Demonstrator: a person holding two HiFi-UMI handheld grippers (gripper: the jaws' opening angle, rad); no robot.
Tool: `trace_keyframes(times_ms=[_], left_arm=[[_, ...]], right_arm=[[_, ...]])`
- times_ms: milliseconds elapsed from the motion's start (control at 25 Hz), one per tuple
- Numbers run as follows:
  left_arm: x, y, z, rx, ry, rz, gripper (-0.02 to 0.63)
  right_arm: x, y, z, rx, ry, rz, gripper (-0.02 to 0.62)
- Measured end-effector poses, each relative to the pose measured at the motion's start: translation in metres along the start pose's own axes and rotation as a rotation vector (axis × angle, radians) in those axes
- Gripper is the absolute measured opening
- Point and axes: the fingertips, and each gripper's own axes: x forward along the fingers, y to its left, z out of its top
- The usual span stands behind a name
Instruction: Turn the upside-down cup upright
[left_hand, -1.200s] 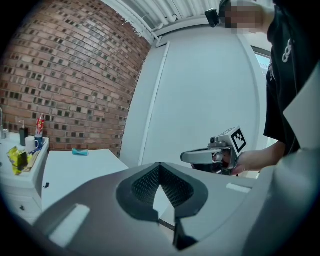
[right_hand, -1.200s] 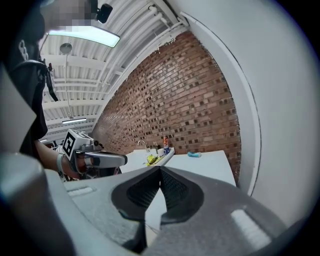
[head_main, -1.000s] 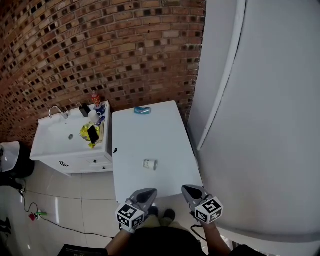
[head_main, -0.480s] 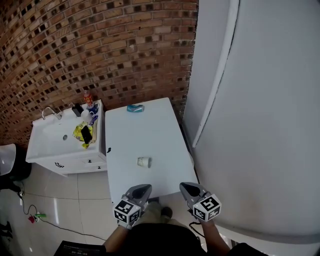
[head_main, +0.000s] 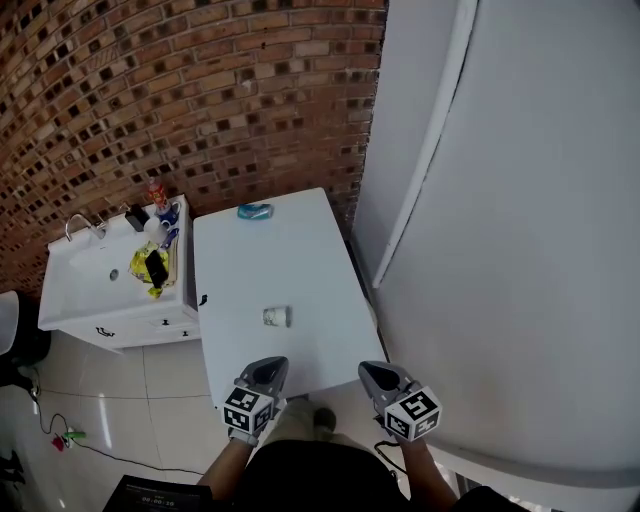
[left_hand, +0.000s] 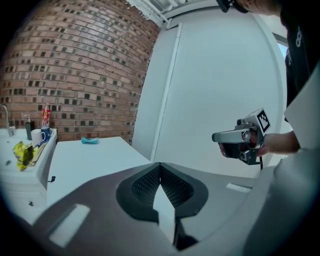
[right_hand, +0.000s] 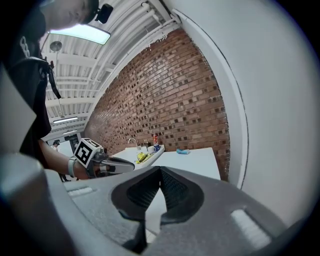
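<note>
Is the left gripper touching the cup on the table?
Apart. The head view shows the left gripper at the near edge of the table, with bare tabletop between it and the cup.

White table (head_main: 290, 260); red-brown brick wall (head_main: 200, 90); cup (head_main: 276, 316) perhaps whitish.

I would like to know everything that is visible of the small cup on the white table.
The cup is small and pale, whitish-grey, perhaps plastic. It sits alone on the nearer half of the white table, about mid-width, touching only the tabletop. Its rim and exact pose are too small to tell.
</note>
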Motion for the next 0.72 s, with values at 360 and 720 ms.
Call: trace_keyframes(times_ms=[360, 720], left_arm=[[0.027, 0.044, -0.016, -0.017, 0.047, 0.027, 0.017], [0.048, 0.078, -0.026, -0.038, 0.081, 0.036, 0.062]], right_arm=[[0.011, -0.009, 0.006, 0.008, 0.016, -0.061, -0.006], [0.021, -0.008, 0.001, 0.041, 0.048, -0.109, -0.006]])
